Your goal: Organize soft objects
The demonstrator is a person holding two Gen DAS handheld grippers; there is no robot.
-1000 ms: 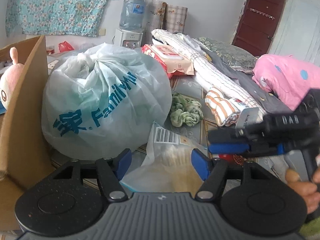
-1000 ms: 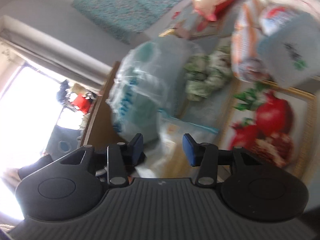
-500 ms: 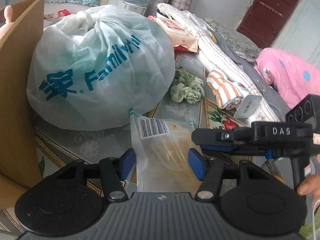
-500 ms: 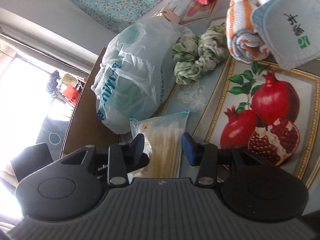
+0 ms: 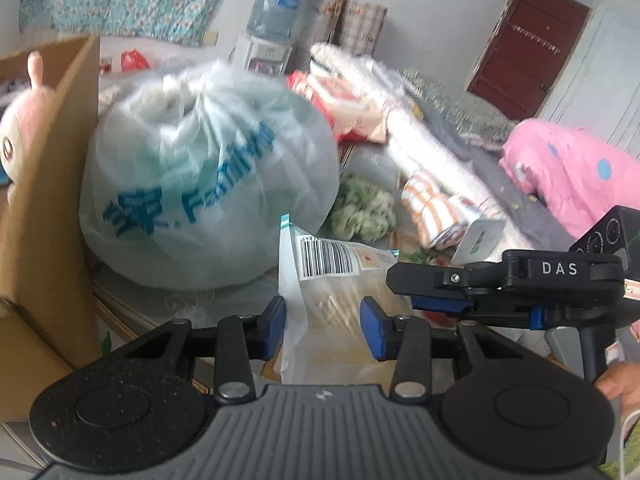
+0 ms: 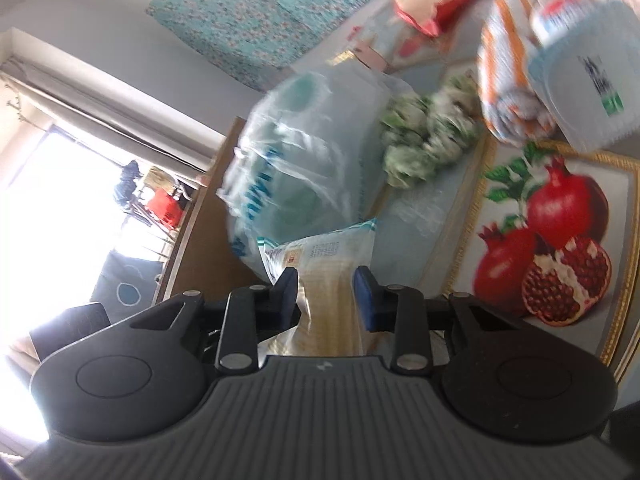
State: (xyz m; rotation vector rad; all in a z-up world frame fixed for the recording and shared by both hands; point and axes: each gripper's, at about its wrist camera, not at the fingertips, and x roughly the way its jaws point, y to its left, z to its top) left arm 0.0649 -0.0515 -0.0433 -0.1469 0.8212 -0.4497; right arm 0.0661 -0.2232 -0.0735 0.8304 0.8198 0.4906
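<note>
Between the blue pads of both tools, on a counter (image 6: 420,216) crowded with soft goods, a clear packet (image 5: 332,300) with a barcode label is being taken up from two sides at once. The left hand-held gripper (image 5: 322,322) is closing around the packet's near end, its left pad at the plastic edge, its right pad not yet touching, so it is not yet clenched on anything. The right hand-held gripper (image 6: 326,294) is closing too, coming in from the left gripper's right, its left pad against the packet, its right pad seemingly a sliver off. The packet is lying with its long axis running straight ahead of each gripper, its sealed, barcode end pointing away toward the big tied bag (image 5: 208,184) just beyond. Both tools are equally near, each astride the packet's narrow width. Left of the left gripper, a cardboard box (image 5: 48,208) is standing open with a plush toy (image 5: 20,140) inside, the likely destination. Green cloth (image 5: 362,210) and a striped towel (image 5: 434,210) are waiting farther ahead to the right.
</note>
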